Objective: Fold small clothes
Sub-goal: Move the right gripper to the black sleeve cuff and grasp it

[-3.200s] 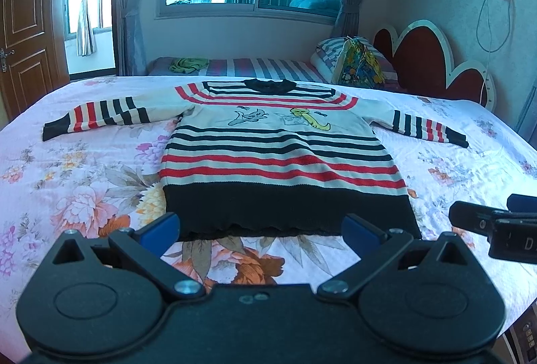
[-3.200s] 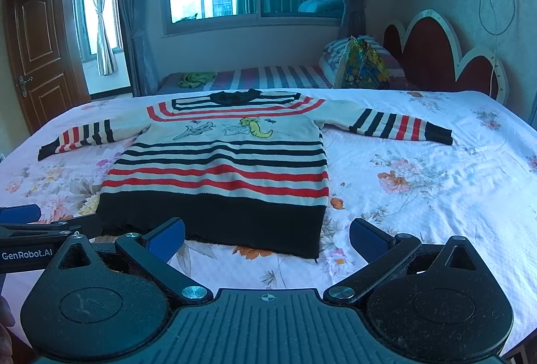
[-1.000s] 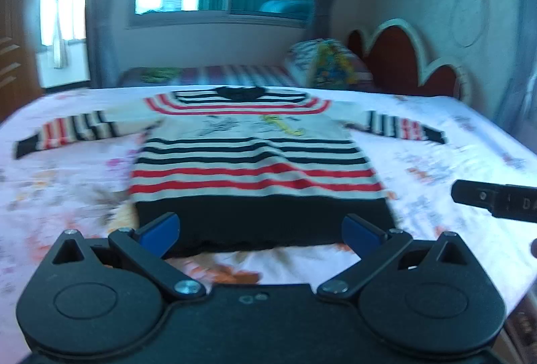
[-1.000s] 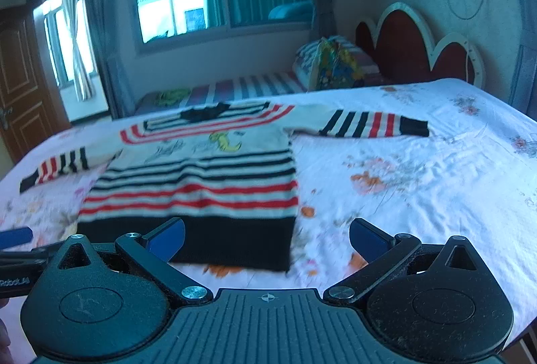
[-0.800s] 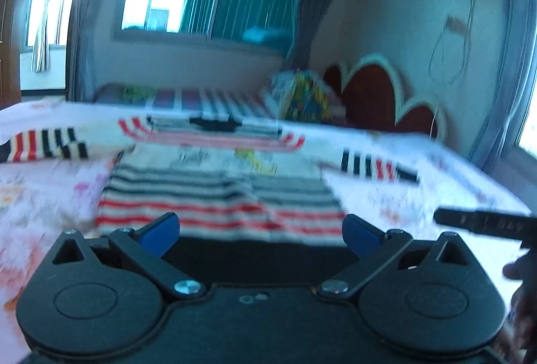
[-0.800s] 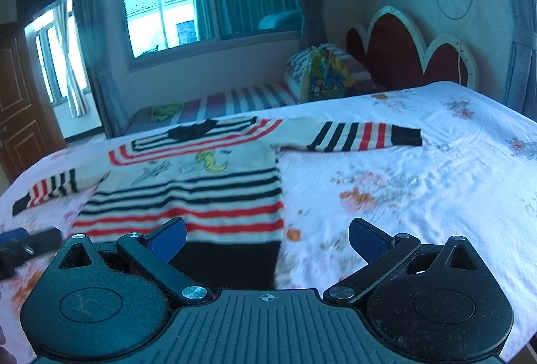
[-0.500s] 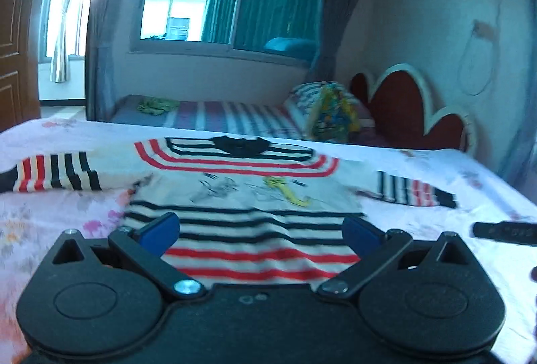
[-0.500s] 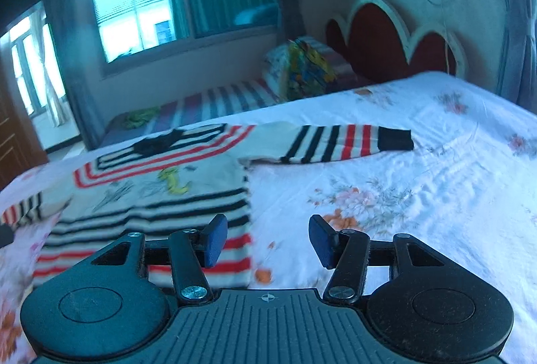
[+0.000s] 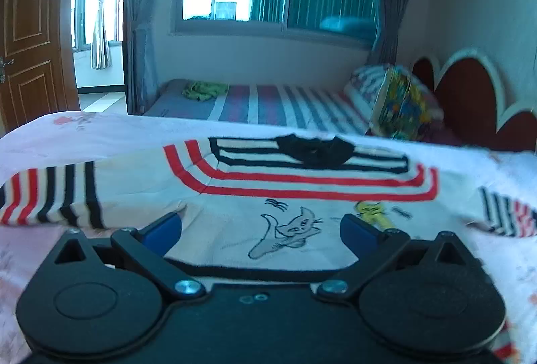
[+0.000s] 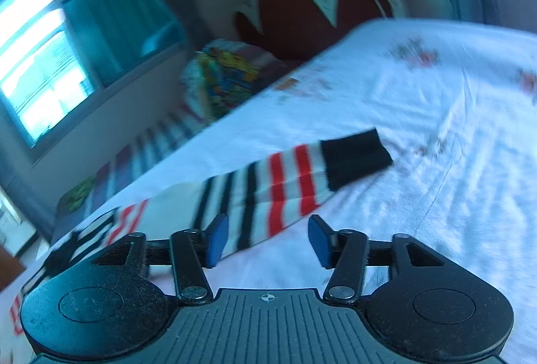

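- The striped sweater (image 9: 268,196) lies flat on the flowered bed (image 10: 436,115), arms spread; I'd fold a sleeve in first
- My right gripper (image 10: 265,240) has just been closing, now about half open with nothing between its pads, just short of the right sleeve (image 10: 285,176); I should take it near the black cuff (image 10: 355,159)
- My left gripper (image 9: 260,231) is wide open and empty above the chest, ready to pin the body
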Demonstrator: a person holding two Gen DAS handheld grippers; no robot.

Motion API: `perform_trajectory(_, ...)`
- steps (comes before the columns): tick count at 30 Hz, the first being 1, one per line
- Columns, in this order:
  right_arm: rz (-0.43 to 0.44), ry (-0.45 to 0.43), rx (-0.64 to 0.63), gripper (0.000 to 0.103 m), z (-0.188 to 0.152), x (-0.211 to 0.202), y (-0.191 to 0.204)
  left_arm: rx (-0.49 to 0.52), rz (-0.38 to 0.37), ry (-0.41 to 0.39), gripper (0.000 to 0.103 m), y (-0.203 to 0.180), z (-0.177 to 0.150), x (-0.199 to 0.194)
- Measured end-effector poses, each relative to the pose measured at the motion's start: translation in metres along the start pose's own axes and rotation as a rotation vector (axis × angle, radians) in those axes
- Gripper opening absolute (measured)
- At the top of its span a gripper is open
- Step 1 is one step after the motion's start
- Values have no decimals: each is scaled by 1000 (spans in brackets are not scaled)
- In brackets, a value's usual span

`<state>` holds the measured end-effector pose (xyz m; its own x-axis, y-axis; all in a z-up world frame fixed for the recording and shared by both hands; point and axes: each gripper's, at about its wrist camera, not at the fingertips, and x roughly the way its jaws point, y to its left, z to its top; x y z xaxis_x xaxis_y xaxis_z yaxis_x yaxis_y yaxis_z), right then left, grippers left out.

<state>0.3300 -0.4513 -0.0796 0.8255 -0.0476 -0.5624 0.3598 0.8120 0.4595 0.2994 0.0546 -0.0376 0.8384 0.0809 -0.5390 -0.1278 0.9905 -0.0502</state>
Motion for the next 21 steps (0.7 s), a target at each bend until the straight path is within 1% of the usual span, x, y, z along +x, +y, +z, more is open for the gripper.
perform_trajectory(1, -4, 5, 26, 39, 1, 10, -7, 6, 9, 6, 100, -1, 1, 11)
perform_trajectory(7, -30, 10, 158, 38, 3, 53, -42, -6, 43, 41, 101, 0, 5, 58)
perform_trajectory(9, -21, 23, 208, 38, 5, 65, -54, -5, 49, 54, 101, 2, 5, 69)
perform_trajectory(12, 28, 8, 293, 38, 5, 73, -70, 9, 58, 66, 101, 5, 4, 81)
perform_trajectory(18, 10, -25, 265, 37, 8, 74, -63, -2, 81, 73, 101, 18, 3, 93)
perform_trajectory(19, 2, -27, 254, 14, 8, 73, -61, -5, 90, 77, 101, 22, 3, 94)
perform_trajectory(20, -15, -23, 240, 5, 9, 73, -59, -11, 94, 82, 101, 26, 3, 95)
perform_trajectory(21, -17, -28, 237, 5, 11, 73, -58, -19, 97, 88, 101, 29, 5, 96)
